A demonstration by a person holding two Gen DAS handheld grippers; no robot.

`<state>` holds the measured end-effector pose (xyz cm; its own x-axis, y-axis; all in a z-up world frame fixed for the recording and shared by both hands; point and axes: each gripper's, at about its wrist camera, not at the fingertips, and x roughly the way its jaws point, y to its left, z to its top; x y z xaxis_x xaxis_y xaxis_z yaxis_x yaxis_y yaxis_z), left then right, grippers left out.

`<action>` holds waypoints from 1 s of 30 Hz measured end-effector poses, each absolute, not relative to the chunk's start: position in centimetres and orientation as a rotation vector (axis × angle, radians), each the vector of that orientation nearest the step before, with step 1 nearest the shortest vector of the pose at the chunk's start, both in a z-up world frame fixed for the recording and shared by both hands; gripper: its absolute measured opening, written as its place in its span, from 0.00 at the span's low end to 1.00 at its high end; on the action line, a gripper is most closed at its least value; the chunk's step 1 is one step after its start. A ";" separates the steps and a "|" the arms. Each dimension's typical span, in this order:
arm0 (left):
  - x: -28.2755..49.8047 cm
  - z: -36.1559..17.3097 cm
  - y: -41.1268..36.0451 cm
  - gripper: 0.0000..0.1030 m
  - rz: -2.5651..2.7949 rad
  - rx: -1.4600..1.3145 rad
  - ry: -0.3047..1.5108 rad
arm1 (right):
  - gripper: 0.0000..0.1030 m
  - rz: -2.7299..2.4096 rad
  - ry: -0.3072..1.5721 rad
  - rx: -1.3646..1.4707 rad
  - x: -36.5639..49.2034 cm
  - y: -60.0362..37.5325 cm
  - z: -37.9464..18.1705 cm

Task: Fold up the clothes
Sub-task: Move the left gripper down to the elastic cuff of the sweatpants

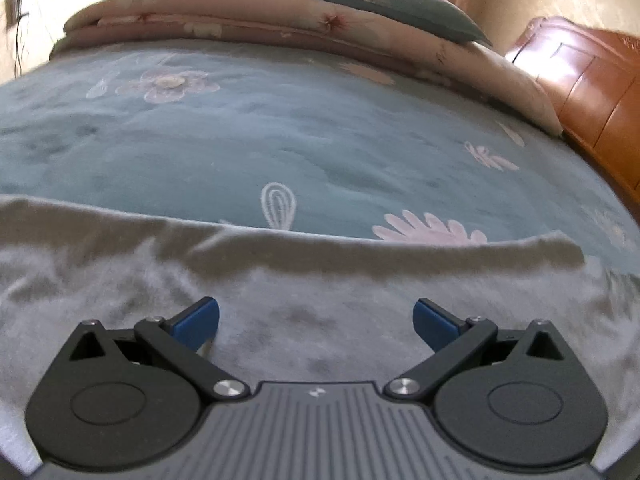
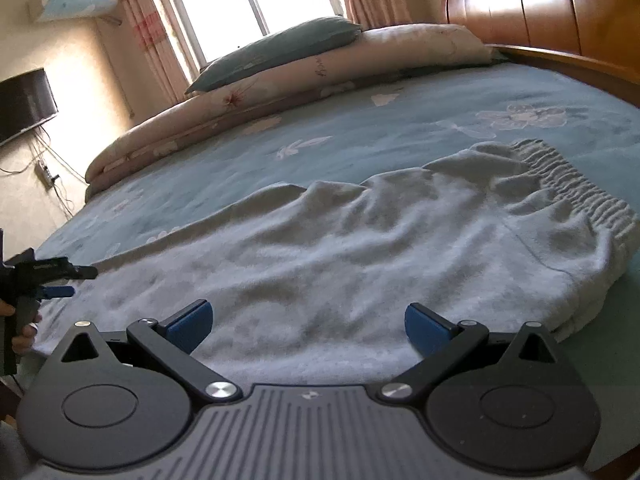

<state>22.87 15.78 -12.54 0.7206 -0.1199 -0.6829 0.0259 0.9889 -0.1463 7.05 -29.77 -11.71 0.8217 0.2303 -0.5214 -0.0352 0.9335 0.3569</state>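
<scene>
Both tongs gape wide and hold nothing: the left tongs (image 1: pixel 316 322) and right tongs (image 2: pixel 306 326) hover low over the grey pants (image 2: pixel 360 240), which lie flat along the bed (image 2: pixel 360 140), waistband (image 2: pixel 580 188) at the far right end. To fold well, I judge each should pinch the near edge, catching both layers, then lift together so the cloth doesn't bunch.

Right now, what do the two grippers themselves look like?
Both look alike. The left gripper and right gripper each have blue pads on black linkage arms with silver pivot screws, two round black housings, and a ribbed grey body with a small white mark. No cables or sleeves show.
</scene>
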 end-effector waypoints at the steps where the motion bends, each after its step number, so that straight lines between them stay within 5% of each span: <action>1: 22.7 -12.2 15.2 0.99 -0.080 -0.122 0.766 | 1.00 0.149 0.593 0.355 7.1 -29.9 -11.8; 19: 17.6 -0.8 4.0 0.99 -0.189 0.001 0.774 | 1.00 0.251 0.558 0.548 6.5 -32.7 -11.8; 30: 17.4 -2.3 6.6 0.99 -0.248 -0.031 0.818 | 1.00 0.253 0.572 0.530 6.5 -32.2 -12.1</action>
